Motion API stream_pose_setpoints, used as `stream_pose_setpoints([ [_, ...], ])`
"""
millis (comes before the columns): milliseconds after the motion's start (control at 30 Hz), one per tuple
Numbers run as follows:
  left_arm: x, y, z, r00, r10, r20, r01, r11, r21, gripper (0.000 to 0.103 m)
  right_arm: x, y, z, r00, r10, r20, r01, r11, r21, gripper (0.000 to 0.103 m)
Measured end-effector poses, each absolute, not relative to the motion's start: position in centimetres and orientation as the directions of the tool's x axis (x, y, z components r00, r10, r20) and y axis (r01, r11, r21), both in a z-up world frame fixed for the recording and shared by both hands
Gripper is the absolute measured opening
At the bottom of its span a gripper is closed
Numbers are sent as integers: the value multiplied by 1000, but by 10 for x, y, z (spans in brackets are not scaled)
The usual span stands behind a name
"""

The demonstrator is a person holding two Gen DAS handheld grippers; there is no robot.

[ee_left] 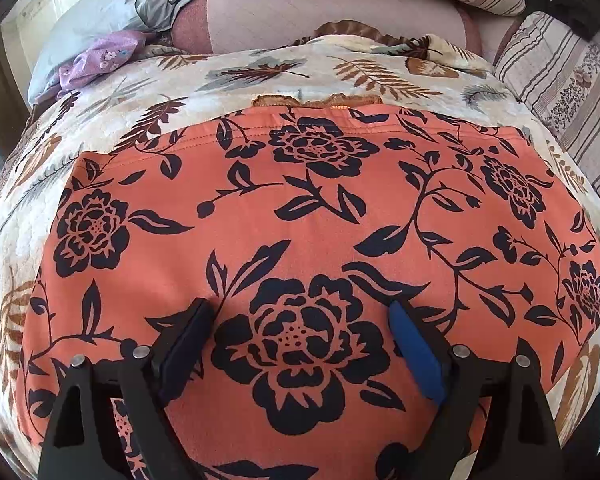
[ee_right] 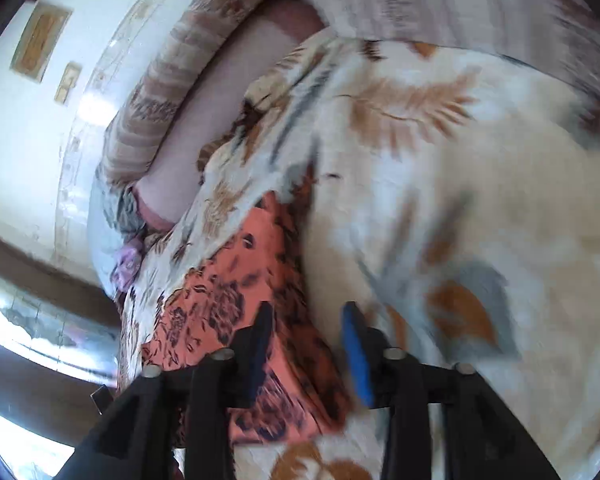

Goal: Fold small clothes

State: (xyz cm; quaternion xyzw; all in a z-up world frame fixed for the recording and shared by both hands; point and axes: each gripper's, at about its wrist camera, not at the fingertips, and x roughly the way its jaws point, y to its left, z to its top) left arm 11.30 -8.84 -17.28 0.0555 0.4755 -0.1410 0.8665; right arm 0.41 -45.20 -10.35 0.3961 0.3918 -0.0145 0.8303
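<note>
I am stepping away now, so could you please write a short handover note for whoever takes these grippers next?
Left gripper: open, nothing held, poised above the orange floral garment.
Right gripper: jaws apart, nothing visibly gripped; view blurred, by the garment's edge.
Garment lies spread flat on the leaf-print bedspread.
Done: cannot tell how many folds are made.
Left: fold it smaller, then tidy it.

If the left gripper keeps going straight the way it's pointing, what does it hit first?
Most likely the orange floral garment lying flat on the leaf-print bedspread. The left gripper points down at it with open jaws and nothing between them; the remaining gap is unclear.
</note>
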Motion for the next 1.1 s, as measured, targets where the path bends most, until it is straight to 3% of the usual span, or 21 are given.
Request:
stream_pose_setpoints([
  [33,113,-88,-173,506,-195,-840,297,954,-42,90,25,-449,-105,681,331,-653,297,691,659,77],
  [200,115,-87,-173,500,-205,-842,300,952,-54,90,131,-434,-136,542,392,-744,268,758,595,75],
  [233,115,-87,-173,499,-206,-841,301,952,-55,90,146,-433,-149,504,415,-757,291,744,601,65],
  [267,115,-86,-173,499,-208,-841,301,952,-57,91,157,-428,-155,471,444,-762,278,746,606,30],
  [300,116,-85,-173,497,-214,-841,304,951,-62,91,162,-421,-156,446,435,-782,270,768,581,19],
  [433,115,-83,-174,496,-241,-834,331,941,-75,91,154,-402,-111,548,274,-790,195,877,439,16],
  [500,114,-84,-175,503,-238,-831,335,940,-66,92,163,-411,-137,465,229,-855,275,881,385,16],
  [533,114,-85,-175,504,-235,-831,334,940,-63,92,167,-414,-155,419,235,-877,303,874,379,18],
  [633,115,-83,-174,495,-245,-833,332,940,-79,92,156,-423,-145,491,244,-836,335,833,441,28],
  [767,115,-83,-174,498,-244,-832,334,939,-75,92,128,-428,-110,548,144,-824,392,826,405,30],
  [900,117,-84,-174,493,-245,-835,334,939,-78,93,92,-392,-74,616,283,-735,265,804,532,30],
  [933,118,-83,-173,488,-251,-836,335,938,-86,93,85,-377,-73,617,333,-714,219,798,561,38],
  [967,119,-82,-172,483,-259,-837,339,936,-93,93,77,-365,-76,608,382,-696,176,790,588,64],
  [1000,119,-81,-170,476,-263,-839,345,933,-97,93,71,-355,-86,594,415,-690,149,785,601,75],
  [1033,119,-79,-166,464,-273,-843,355,929,-106,93,68,-352,-99,576,402,-711,159,799,580,79],
  [1100,113,-60,-148,473,-297,-830,323,934,-151,92,66,-364,-140,513,356,-781,278,792,544,68],
])
